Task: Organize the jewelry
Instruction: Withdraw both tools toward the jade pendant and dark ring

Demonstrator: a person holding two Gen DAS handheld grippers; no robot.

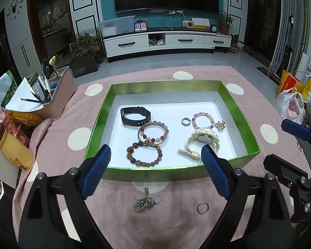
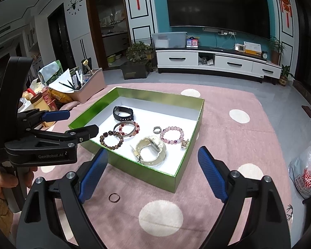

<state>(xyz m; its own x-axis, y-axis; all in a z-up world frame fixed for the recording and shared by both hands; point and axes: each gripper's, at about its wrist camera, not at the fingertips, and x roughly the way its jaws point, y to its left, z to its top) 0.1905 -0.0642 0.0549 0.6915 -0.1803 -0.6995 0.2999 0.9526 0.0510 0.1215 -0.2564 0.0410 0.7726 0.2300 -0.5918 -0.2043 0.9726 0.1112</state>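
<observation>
While both grippers (left (image 1: 155,161), right (image 2: 153,166)) hover spread and empty, jewelry fills the green box (image 1: 238,108).

Watches and bracelets lie in the box (image 1: 105,112) — pendant (image 1: 145,203) and ring (image 1: 203,208) before it.
</observation>
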